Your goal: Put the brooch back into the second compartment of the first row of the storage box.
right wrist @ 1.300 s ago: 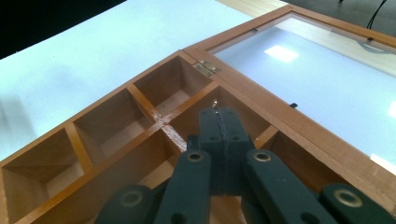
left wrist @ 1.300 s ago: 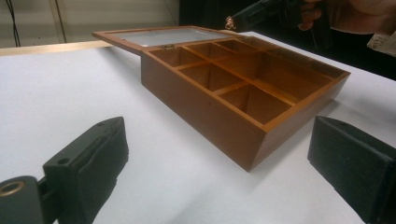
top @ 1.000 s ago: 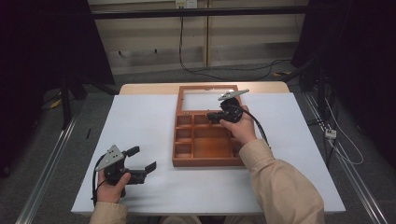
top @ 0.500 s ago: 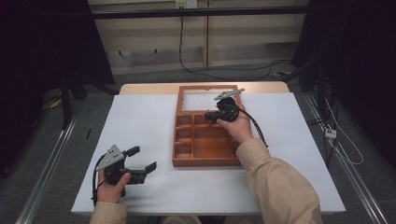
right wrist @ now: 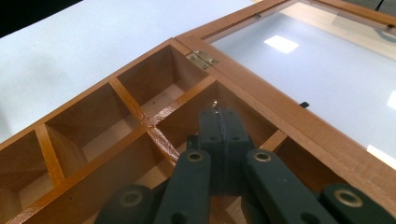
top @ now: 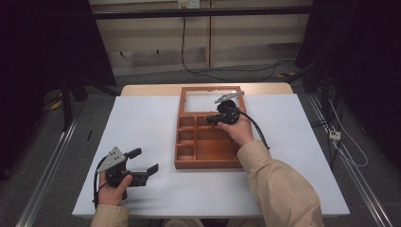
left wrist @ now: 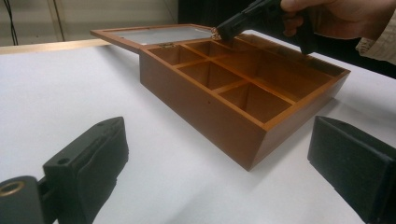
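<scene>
White bench (top: pixel 142 123) carries an open wooden box (top: pixel 208 151) at centre. Right tongs (right wrist: pixel 218 114), pinched on something tiny and shiny, hover over its 12 o'clock compartments; left tongs (top: pixel 144 163) rest apart at 8 o'clock.

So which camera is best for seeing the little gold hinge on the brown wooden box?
The right gripper view: the small brass hinge sits close and sharp, joining the brown wooden box to its glass-paned lid. The left gripper view shows a hinge far off and tiny. In the high view it is too small to make out.
</scene>
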Tool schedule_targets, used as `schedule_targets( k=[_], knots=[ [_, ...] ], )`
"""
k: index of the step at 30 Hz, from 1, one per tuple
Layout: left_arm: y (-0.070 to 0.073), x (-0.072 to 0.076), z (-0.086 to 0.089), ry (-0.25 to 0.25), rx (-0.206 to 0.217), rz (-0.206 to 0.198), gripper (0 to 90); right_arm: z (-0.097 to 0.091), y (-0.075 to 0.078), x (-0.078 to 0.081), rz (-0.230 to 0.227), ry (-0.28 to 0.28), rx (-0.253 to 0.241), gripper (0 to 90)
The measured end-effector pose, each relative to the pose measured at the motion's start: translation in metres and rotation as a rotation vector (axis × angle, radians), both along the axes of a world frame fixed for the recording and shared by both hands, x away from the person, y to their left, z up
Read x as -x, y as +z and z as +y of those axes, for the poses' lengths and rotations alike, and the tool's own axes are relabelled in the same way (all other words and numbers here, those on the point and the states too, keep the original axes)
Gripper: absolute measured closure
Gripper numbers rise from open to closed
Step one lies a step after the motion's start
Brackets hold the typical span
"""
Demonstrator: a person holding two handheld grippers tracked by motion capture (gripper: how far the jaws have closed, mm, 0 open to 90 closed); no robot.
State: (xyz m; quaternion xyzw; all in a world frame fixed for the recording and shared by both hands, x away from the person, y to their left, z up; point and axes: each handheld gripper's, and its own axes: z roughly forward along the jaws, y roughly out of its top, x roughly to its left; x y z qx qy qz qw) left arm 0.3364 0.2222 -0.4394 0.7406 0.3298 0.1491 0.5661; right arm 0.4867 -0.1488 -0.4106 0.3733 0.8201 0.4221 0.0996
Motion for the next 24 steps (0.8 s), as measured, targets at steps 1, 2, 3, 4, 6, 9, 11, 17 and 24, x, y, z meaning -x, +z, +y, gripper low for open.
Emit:
schedule_targets(
  k=[1, 2, 3, 4, 6, 9, 11, 17, 24],
  knots=[
    [0.0, 0.0, 0.0, 0.0, 0.0, 0.001, 4.8, 0.0006, -0.0007, 0.0, 0.001, 0.001, 0.001, 90.0],
    [0.0, 0.0001, -0.0001, -0.001, 0.0, 0.001, 4.8, 0.0011, -0.0009, -0.0001, 0.002, 0.0, 0.002, 90.0],
    [0.0, 0.0001, -0.0002, -0.001, 0.0, 0.001, 4.8, 0.0015, -0.0012, -0.0001, 0.005, 0.0, 0.001, 90.0],
    [0.0, 0.0, -0.0002, -0.002, 0.0, 0.001, 4.8, 0.002, -0.0015, -0.0002, 0.003, 0.001, 0.002, 90.0],
    [0.0, 0.0, -0.0001, -0.001, -0.001, 0.001, 4.8, 0.0026, -0.0024, -0.0004, 0.004, 0.002, 0.003, 90.0],
    [0.0, 0.0, 0.0, -0.001, 0.0, 0.0, 4.8, 0.0028, -0.0034, -0.0006, 0.008, 0.0, 0.007, 90.0],
    [0.0, 0.0, -0.0001, -0.001, -0.001, 0.002, 4.8, 0.003, -0.0037, -0.0009, 0.007, 0.001, 0.006, 90.0],
    [-0.0001, 0.0, -0.0004, -0.003, -0.003, 0.001, 4.8, 0.0045, -0.0057, -0.001, 0.016, 0.003, 0.015, 90.0],
    [-0.0002, -0.0001, -0.0003, -0.003, -0.004, 0.001, 4.8, 0.0062, -0.0085, -0.002, 0.021, 0.005, 0.019, 90.0]
  ],
)
